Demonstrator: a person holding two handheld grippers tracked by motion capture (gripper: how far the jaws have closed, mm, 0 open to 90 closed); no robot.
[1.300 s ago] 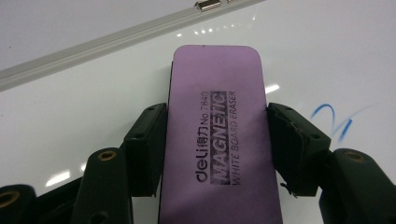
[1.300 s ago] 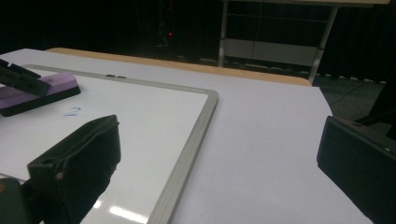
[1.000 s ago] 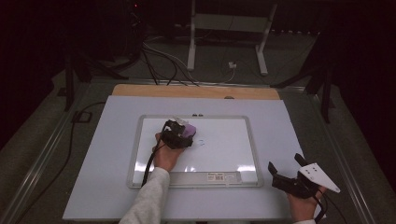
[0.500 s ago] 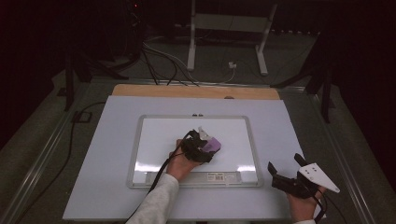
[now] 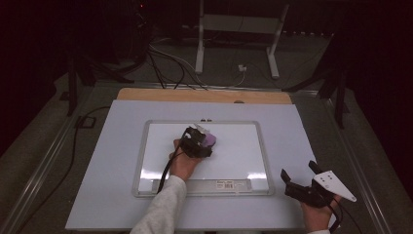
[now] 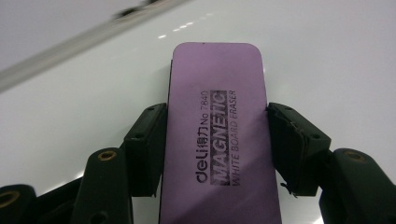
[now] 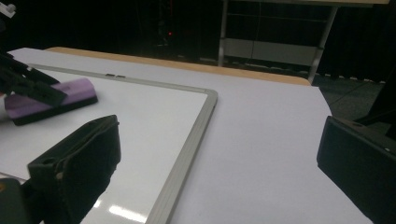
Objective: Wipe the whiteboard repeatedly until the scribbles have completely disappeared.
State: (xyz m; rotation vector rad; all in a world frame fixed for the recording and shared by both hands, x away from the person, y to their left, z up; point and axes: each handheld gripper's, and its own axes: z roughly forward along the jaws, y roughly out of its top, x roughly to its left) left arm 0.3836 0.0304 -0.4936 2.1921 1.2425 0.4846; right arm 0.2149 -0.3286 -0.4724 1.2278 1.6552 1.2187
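Here, on the left, the left gripper (image 5: 203,141) clamps a purple magnetic eraser (image 6: 219,140) between its two black jaws, one on each long side, pressing it flat on the whiteboard (image 5: 243,146) near the board's middle. The whiteboard lies on a pale table (image 5: 107,146). Toward the right, the right gripper (image 5: 300,174) rests off the board at the table's near corner, jaws spread wide and holding nothing.

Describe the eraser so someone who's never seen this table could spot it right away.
On the pale table lies a framed whiteboard. Near its middle, the left gripper clamps a flat purple eraser. It is the one coloured thing there, printed "MAGNETIC WHITE BOARD ERASER".
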